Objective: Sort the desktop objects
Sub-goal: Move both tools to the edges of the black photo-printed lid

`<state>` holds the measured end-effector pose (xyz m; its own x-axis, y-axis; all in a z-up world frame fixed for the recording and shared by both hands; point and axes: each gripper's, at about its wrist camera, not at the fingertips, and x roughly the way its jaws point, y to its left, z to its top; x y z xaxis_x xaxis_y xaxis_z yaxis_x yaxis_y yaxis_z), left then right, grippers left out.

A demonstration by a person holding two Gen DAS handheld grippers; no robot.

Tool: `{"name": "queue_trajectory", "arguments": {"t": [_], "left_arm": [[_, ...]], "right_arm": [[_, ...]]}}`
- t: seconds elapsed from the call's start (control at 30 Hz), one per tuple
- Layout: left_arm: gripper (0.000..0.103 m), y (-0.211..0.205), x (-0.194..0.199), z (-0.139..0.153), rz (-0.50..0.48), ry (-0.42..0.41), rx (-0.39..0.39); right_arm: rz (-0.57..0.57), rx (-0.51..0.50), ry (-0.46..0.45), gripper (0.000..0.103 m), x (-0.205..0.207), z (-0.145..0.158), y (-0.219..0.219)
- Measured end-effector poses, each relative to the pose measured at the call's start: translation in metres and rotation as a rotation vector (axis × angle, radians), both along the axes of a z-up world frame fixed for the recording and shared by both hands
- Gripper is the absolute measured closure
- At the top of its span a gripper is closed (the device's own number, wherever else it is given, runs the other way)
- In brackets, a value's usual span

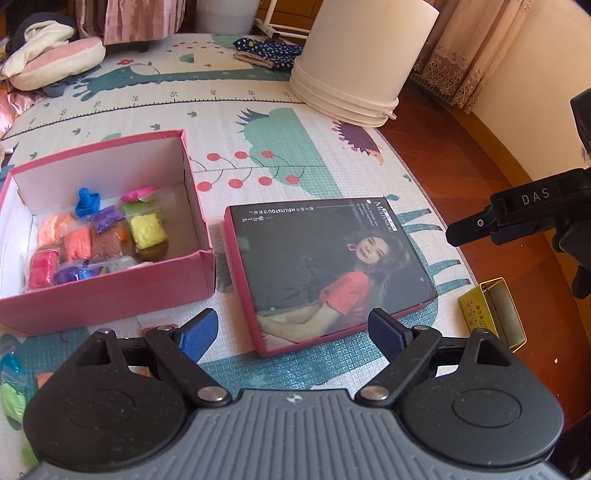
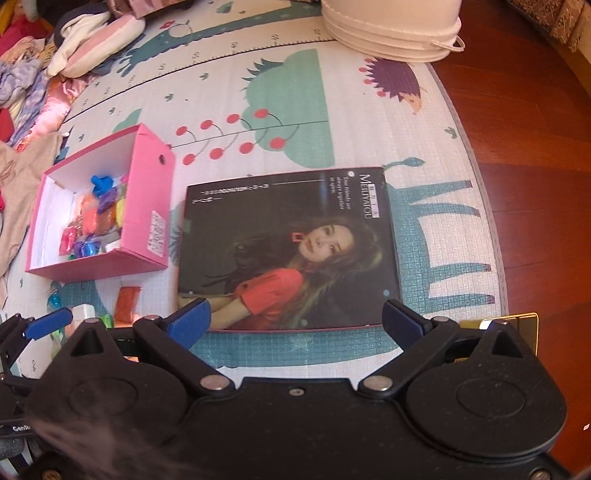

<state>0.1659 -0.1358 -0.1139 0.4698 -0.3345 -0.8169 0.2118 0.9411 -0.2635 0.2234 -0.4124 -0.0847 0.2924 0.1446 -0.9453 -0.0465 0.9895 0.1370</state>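
Note:
An open pink box [image 1: 110, 295] [image 2: 147, 206] sits on the play mat and holds several coloured clay packets [image 1: 147, 230] [image 2: 98, 218] and a blue tool [image 1: 88, 203]. Its lid [image 1: 325, 266] [image 2: 288, 243], printed with a woman's photo, lies flat to the right of it. My left gripper [image 1: 293, 330] is open and empty, above the mat at the lid's near edge. My right gripper [image 2: 295, 321] is open and empty, at the lid's near edge. Loose packets lie left of the grippers, orange [image 2: 127, 299] and blue and green [image 1: 11, 380].
A white bucket [image 1: 362, 62] [image 2: 395, 29] stands at the mat's far right edge. A gold tin [image 1: 495, 314] [image 2: 517, 325] lies on the wooden floor at right. Pillows and clothes [image 1: 55, 55] [image 2: 74, 48] are piled at far left. The right gripper shows in the left wrist view [image 1: 517, 218].

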Motion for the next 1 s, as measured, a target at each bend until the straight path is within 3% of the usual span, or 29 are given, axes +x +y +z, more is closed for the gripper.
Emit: {"name": "queue_trajectory", "arguments": {"t": [0.13,0.47,0.63,0.93,1.0], "left_arm": [[0.014,-0.004,0.006,-0.027,0.039,0.043,-0.051],[0.011,0.004,0.017,-0.082,0.115,0.118,-0.187],[0.009,0.006,0.019,-0.103,0.151,0.133,-0.217],[0.008,0.018,0.021,-0.130,0.218,0.143,-0.355],[0.006,0.017,0.029,-0.135,0.229,0.147,-0.339]], "right_arm": [[0.000,-0.041,0.017,0.003,0.012,-0.024,-0.015],[-0.143,0.025,0.052,0.003,0.033,-0.081,-0.056],[-0.186,0.039,0.053,0.003,0.033,-0.104,-0.063],[-0.241,0.063,0.036,0.003,0.042,-0.141,-0.083],[-0.248,0.076,0.023,0.003,0.042,-0.144,-0.083]]}}
